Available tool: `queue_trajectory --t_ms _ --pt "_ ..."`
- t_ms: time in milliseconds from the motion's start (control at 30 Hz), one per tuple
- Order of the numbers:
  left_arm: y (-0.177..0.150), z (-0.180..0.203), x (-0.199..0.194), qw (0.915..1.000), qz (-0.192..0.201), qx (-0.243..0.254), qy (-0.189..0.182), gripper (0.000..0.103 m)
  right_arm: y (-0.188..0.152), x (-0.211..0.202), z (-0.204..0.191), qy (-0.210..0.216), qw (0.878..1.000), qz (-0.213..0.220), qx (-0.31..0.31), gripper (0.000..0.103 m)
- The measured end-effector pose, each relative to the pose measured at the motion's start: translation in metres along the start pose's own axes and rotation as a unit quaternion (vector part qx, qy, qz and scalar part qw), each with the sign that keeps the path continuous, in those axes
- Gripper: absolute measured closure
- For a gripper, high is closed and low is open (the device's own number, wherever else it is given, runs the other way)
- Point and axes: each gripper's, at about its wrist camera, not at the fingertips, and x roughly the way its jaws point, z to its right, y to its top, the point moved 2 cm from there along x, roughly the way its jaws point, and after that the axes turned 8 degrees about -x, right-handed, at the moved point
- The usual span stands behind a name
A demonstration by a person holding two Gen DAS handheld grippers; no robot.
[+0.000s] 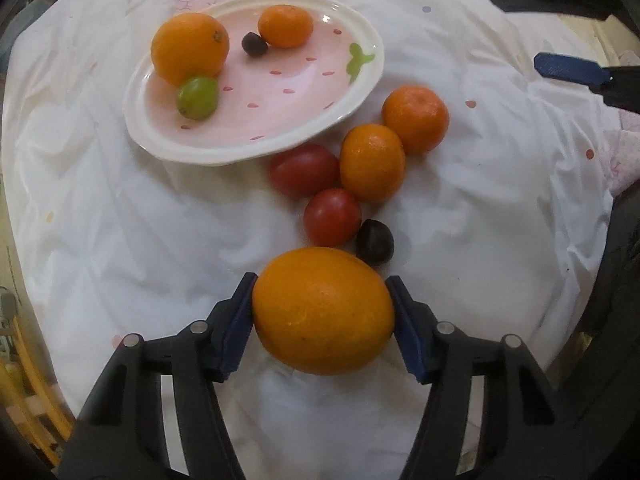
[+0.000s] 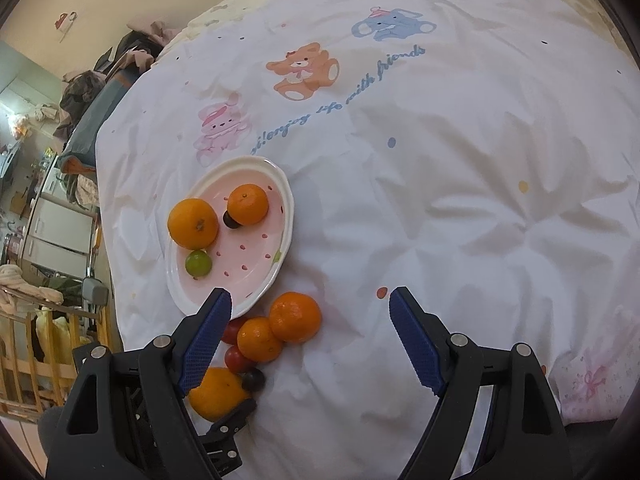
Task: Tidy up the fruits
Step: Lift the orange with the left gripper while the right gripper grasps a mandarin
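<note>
The big orange [image 1: 323, 311] lies on the bed's quilt [image 1: 120, 240], nearest of the loose fruit, its long axis crosswise between the blue pads of the left hand-held gripper [image 1: 322, 328], which pinch its two ends. The plate [image 1: 256, 148] lies ahead and to the left, so a lift goes that way. The right hand-held gripper [image 2: 310, 340] hangs spread, empty, farther off.
</note>
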Motion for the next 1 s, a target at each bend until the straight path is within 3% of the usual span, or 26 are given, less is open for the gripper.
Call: queue_trajectory --t_ms 133,367,633,867,1000 --pt "-0.003 -0.006 -0.010 0.9998 0.008 -0.020 -0.006 0.046 -0.001 -0.001 -0.001 -0.006 1.000 0.001 -0.004 0.019" --pt "-0.006 -0.030 -0.054 0.9962 0.061 -0.059 -0.022 0.046 -0.003 -0.005 0.004 -0.012 1.000 0.008 0.004 0.019" --pt "-0.003 -0.077 -0.095 0.9812 0.125 -0.146 -0.018 0.047 -0.005 -0.003 0.003 -0.011 1.000 0.001 0.004 0.019" --pt "-0.004 -0.107 -0.106 0.9672 0.158 -0.199 0.008 0.047 -0.005 0.010 0.021 0.042 0.997 -0.031 0.064 0.020" --pt "-0.002 -0.116 -0.108 0.9613 0.166 -0.220 0.008 0.047 -0.004 0.026 0.031 0.056 0.992 -0.062 0.094 0.033"
